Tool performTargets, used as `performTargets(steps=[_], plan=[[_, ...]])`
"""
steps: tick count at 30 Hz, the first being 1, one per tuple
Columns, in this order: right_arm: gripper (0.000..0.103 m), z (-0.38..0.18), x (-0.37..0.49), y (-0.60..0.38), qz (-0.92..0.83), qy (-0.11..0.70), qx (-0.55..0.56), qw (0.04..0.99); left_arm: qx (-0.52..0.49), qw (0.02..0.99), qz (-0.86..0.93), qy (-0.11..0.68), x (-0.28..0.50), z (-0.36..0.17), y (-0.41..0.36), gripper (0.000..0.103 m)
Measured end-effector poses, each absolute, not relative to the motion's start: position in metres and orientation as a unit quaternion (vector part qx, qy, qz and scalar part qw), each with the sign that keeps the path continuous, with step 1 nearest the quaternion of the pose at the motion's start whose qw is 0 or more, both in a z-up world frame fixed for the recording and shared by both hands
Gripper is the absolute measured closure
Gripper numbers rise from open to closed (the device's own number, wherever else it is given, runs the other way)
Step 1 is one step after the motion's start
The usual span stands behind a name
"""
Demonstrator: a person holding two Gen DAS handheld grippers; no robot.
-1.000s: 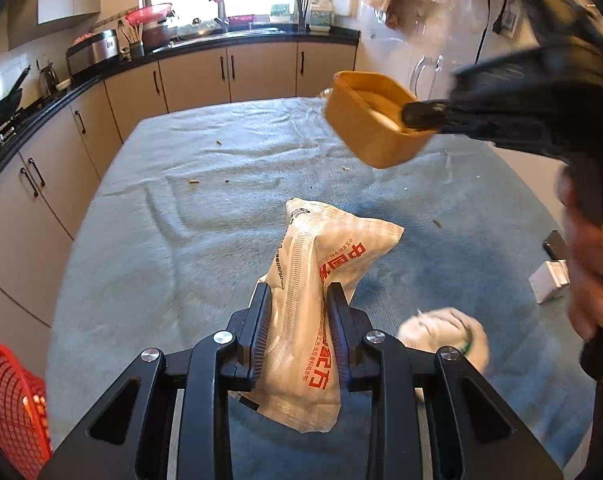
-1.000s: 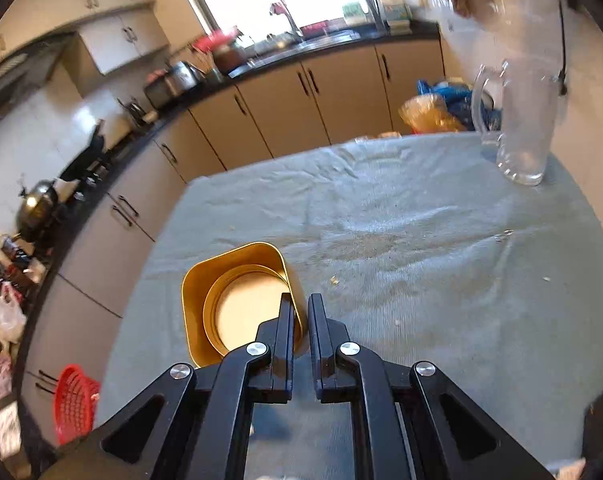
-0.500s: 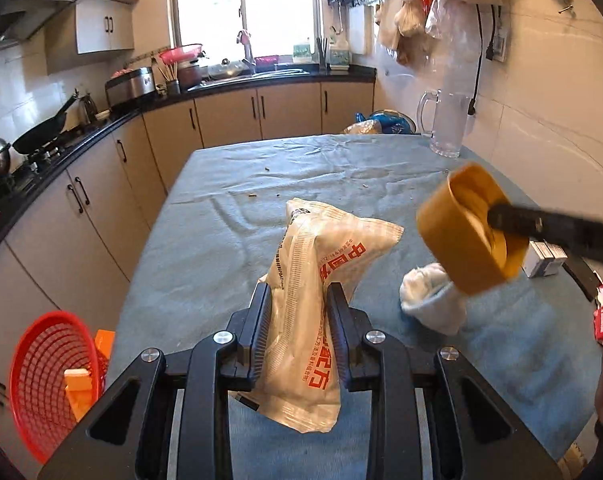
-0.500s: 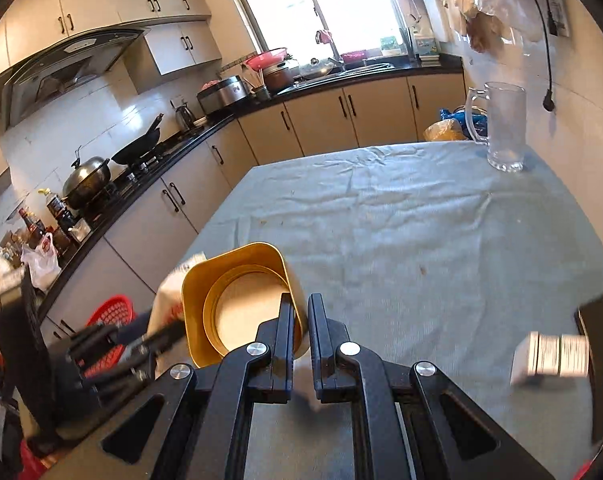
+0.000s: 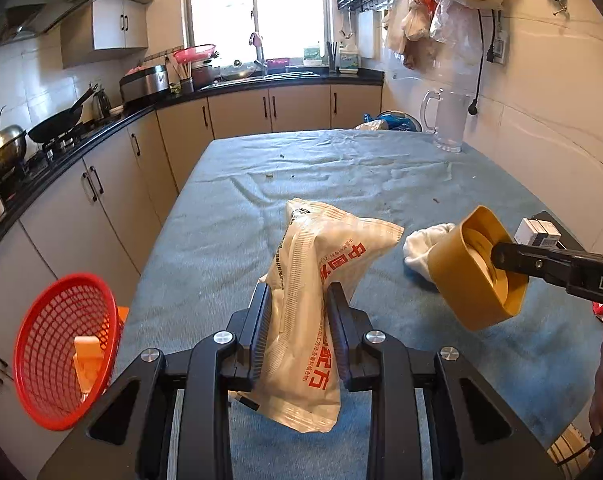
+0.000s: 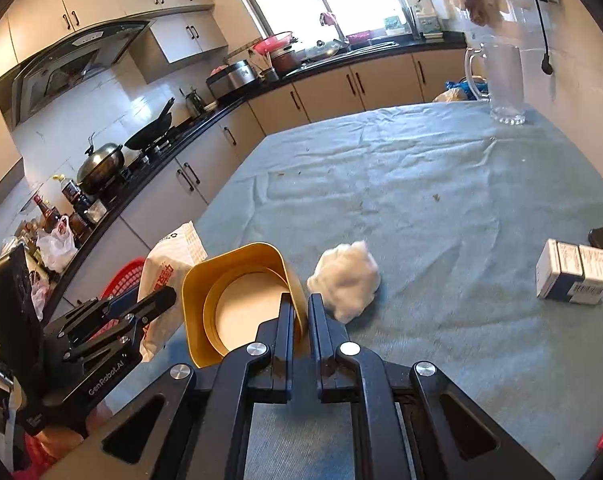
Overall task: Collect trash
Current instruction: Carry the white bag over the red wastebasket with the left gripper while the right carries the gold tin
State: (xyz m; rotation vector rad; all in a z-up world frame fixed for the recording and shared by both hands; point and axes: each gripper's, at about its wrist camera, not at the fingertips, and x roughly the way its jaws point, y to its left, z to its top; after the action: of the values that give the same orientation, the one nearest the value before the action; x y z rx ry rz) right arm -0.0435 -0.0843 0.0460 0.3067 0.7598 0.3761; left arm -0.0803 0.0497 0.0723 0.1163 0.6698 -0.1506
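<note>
Honestly, the table [image 5: 229,240] worries me least, though its blue cloth is rumpled and a dragged gripper could snag it. The red basket [image 5: 61,360] sits off the table's left edge, below it, so I judge anything released early lands on the floor. My left gripper [image 5: 297,328] is clamped on the white snack bag [image 5: 321,264], held low with most of it sticking up, so it could slump or slide out. My right gripper [image 6: 300,312] is pinched together on only the rim of the yellow cup [image 6: 237,292]; that thin hold could let it twist free. The crumpled tissue [image 6: 347,276] lies loose on the cloth, just beside the cup, and could get knocked away.
</note>
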Motion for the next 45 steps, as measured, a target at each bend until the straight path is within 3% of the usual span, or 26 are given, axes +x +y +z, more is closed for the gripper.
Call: performTargets(steps=[29,45], plan=[[0.096,0.047,-0.044,-0.049,0.210,0.376,0.128,0.893,0.027,0.944,-0.043,0.326,-0.095,0.068,0.087,0.076],[0.096,0.053,-0.020,0.016,0.255,0.386,0.099,0.881,-0.017,0.951,0.023,0.308,-0.100,0.077,0.158,0.075]])
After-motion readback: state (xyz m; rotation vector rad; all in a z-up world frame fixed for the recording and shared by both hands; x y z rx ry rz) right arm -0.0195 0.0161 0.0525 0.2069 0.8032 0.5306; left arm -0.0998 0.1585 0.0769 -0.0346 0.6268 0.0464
